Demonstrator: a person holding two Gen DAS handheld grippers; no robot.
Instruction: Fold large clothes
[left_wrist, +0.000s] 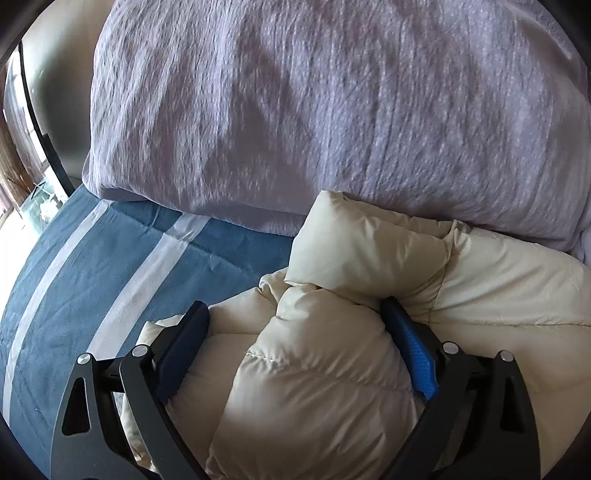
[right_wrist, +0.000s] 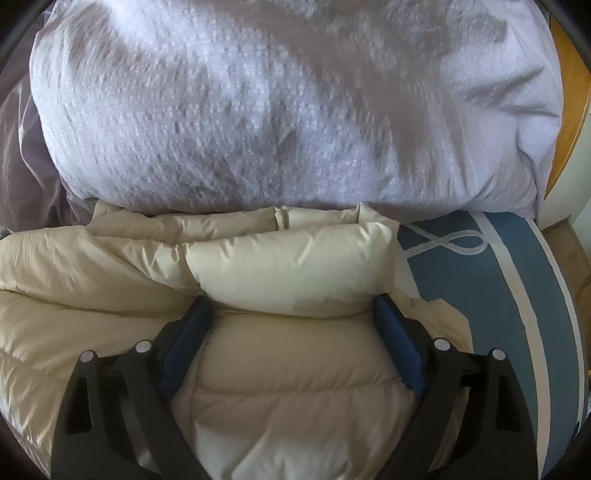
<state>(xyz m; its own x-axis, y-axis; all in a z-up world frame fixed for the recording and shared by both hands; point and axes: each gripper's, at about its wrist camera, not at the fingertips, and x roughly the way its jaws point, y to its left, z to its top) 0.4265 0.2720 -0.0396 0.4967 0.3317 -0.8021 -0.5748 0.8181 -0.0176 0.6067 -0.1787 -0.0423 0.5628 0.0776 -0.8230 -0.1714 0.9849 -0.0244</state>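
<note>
No readable writing. Left gripper (left_wrist: 295, 310), right gripper (right_wrist: 293, 306): fingers wide, straddling cream puffer jacket (left_wrist: 314, 369).

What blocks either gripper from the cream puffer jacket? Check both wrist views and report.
Nothing visible does. The left gripper stands wide open with a puffy fold of the cream puffer jacket between its fingers. The right gripper does likewise. The lilac duvet lies behind the jacket, beyond both.
</note>
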